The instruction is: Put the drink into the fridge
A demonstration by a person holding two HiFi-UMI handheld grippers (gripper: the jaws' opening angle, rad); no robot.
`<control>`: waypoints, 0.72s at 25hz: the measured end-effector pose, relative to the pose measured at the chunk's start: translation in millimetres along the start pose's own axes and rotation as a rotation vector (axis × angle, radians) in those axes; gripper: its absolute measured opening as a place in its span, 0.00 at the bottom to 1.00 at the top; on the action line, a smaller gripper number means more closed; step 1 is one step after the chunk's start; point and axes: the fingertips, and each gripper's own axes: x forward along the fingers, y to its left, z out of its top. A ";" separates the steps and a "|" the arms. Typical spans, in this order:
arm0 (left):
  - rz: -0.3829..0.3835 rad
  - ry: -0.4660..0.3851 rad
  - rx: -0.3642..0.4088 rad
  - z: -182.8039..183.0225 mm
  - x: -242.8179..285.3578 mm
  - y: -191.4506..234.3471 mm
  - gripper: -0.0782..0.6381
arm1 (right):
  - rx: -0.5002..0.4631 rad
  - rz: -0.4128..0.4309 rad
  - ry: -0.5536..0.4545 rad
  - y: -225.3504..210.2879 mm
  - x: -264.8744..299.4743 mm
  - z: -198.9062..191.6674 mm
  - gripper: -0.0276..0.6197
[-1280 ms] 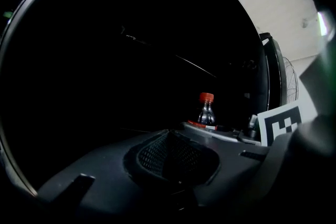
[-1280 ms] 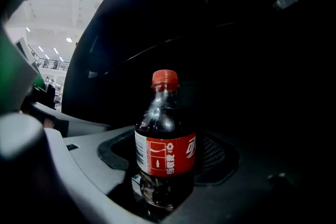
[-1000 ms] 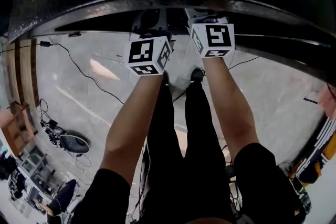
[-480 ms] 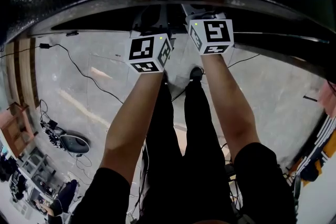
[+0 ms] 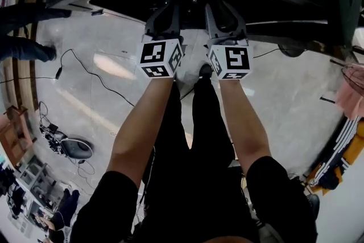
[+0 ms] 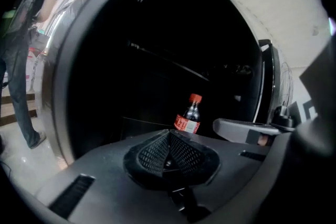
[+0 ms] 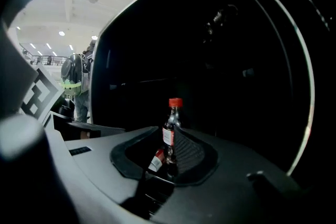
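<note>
I see the drink bottle (image 6: 189, 118) standing upright inside the dark fridge (image 6: 63, 76), red cap on top, free of both tools. My left gripper (image 6: 168, 136) has its pads pressed together with nothing in them, and the bottle sits at one o'clock beyond its tip. My right gripper (image 7: 168, 136) has just been narrowing. A slim gap remains and its pads touch nothing, with the bottle straight ahead at twelve o'clock. In the left gripper view the right gripper lies at three o'clock of the bottle, apart from it.
</note>
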 end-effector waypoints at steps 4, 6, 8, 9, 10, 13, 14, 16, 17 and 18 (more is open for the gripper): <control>-0.009 0.011 0.017 29.5 -48.3 -20.2 0.13 | 0.037 -0.004 0.031 27.7 -38.2 36.3 0.11; -0.019 0.003 0.029 53.9 -70.7 -30.1 0.13 | 0.073 -0.013 0.009 40.2 -53.7 69.0 0.09; -0.027 -0.009 0.036 81.9 -98.7 -39.1 0.13 | 0.095 -0.009 -0.033 57.6 -76.5 111.2 0.08; -0.028 -0.017 0.038 96.2 -114.2 -43.4 0.13 | 0.094 -0.006 -0.051 66.6 -90.2 132.4 0.08; -0.030 -0.026 0.040 111.0 -129.1 -47.5 0.13 | 0.092 -0.003 -0.065 74.4 -103.6 152.5 0.08; -0.054 -0.059 0.054 154.2 -166.1 -60.8 0.13 | 0.059 -0.015 -0.083 91.2 -137.5 203.4 0.08; -0.068 -0.070 0.063 167.5 -176.2 -65.9 0.13 | 0.032 -0.023 -0.085 95.6 -146.7 217.3 0.08; -0.098 -0.099 0.084 193.7 -195.4 -75.4 0.13 | -0.012 -0.042 -0.094 101.5 -163.0 240.7 0.08; -0.111 -0.116 0.094 206.4 -205.2 -79.0 0.13 | -0.019 -0.052 -0.102 102.5 -171.2 250.5 0.08; -0.120 -0.134 0.101 218.0 -215.5 -81.8 0.13 | -0.019 -0.060 -0.111 102.4 -180.1 259.1 0.08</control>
